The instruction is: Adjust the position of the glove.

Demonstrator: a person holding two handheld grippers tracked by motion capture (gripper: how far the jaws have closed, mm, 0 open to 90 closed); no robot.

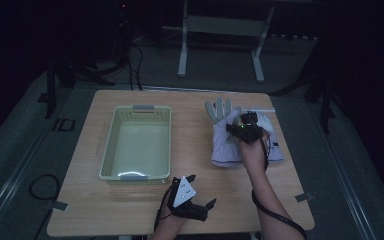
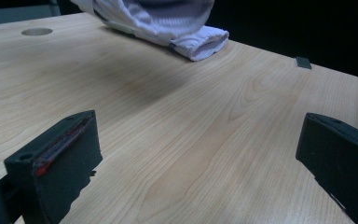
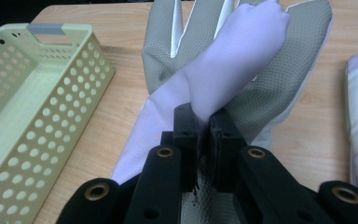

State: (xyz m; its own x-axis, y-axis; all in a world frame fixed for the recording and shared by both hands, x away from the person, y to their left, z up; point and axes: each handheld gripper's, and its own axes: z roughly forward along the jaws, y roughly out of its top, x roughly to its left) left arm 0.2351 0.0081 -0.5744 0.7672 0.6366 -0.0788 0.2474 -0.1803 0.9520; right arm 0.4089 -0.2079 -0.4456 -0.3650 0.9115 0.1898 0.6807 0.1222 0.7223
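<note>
No legible text, label, brand, number or sign is found in any of the views. The basket (image 1: 137, 142), the gloves (image 3: 242, 70) and the table (image 2: 177, 140) carry no readable marking. The small dark tag (image 1: 275, 145) on the cloth at the right is too small to read.
</note>
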